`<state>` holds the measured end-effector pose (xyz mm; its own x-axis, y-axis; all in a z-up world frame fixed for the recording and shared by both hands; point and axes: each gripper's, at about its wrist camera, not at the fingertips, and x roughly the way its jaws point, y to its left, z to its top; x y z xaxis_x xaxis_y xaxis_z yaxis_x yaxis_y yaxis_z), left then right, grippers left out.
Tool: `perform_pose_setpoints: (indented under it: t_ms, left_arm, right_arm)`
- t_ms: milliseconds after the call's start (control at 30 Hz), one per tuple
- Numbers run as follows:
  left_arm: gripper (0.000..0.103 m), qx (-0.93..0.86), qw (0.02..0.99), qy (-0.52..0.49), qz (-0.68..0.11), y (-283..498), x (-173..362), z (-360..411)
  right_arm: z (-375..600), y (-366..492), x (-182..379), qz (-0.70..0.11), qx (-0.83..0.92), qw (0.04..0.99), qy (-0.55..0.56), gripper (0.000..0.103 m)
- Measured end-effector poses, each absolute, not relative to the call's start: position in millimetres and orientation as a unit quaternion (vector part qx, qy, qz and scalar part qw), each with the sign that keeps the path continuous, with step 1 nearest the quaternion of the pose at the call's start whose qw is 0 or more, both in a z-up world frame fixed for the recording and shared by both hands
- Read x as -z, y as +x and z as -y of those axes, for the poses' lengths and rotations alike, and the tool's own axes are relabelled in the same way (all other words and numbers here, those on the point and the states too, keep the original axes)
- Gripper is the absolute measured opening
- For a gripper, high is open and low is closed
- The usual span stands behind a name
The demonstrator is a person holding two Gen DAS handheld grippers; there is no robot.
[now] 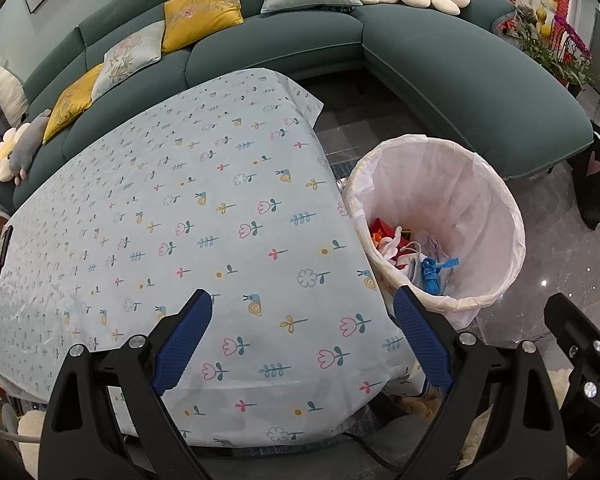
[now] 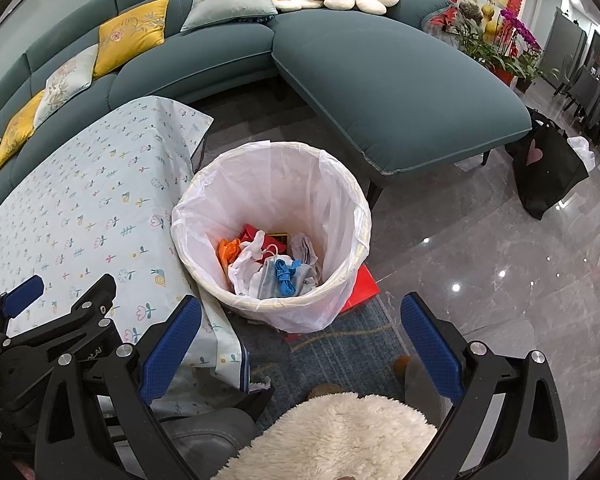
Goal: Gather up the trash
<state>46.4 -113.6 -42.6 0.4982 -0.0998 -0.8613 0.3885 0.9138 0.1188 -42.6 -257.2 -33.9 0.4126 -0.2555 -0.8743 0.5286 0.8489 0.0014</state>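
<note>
We find both the left gripper [image 1: 302, 328] and right gripper [image 2: 300, 334] spread wide and empty, while the trash [image 2: 268, 264] lies inside the lined bin [image 2: 352, 208] at frame centre, beside the table [image 2: 80, 208].

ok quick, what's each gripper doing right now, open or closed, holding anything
Left gripper: open, empty, over the tablecloth.
Right gripper: open, empty, pointed toward the trash bin.

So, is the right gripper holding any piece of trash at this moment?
No, the right gripper is open and empty, above the rug just in front of the trash bin.
</note>
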Motion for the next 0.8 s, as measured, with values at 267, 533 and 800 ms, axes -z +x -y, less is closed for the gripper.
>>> perform_pose_setpoints:
  t_ms: [267, 533, 800]
  left_arm:
    - [0.088, 0.144, 0.851, 0.151, -0.481, 46.1, 44.0, 113.6]
    - [0.088, 0.145, 0.851, 0.151, -0.482, 45.8, 44.5, 112.7]
    - [0.088, 0.148, 0.852, 0.143, -0.481, 44.6, 43.8, 111.6]
  right_arm:
    - [257.8, -42.5, 34.6, -0.488, 0.237, 0.828, 0.141, 0.096]
    - [257.5, -42.9, 34.5, -0.487, 0.237, 0.829, 0.141, 0.096]
    - [256.9, -42.9, 34.1, -0.487, 0.237, 0.829, 0.14, 0.096]
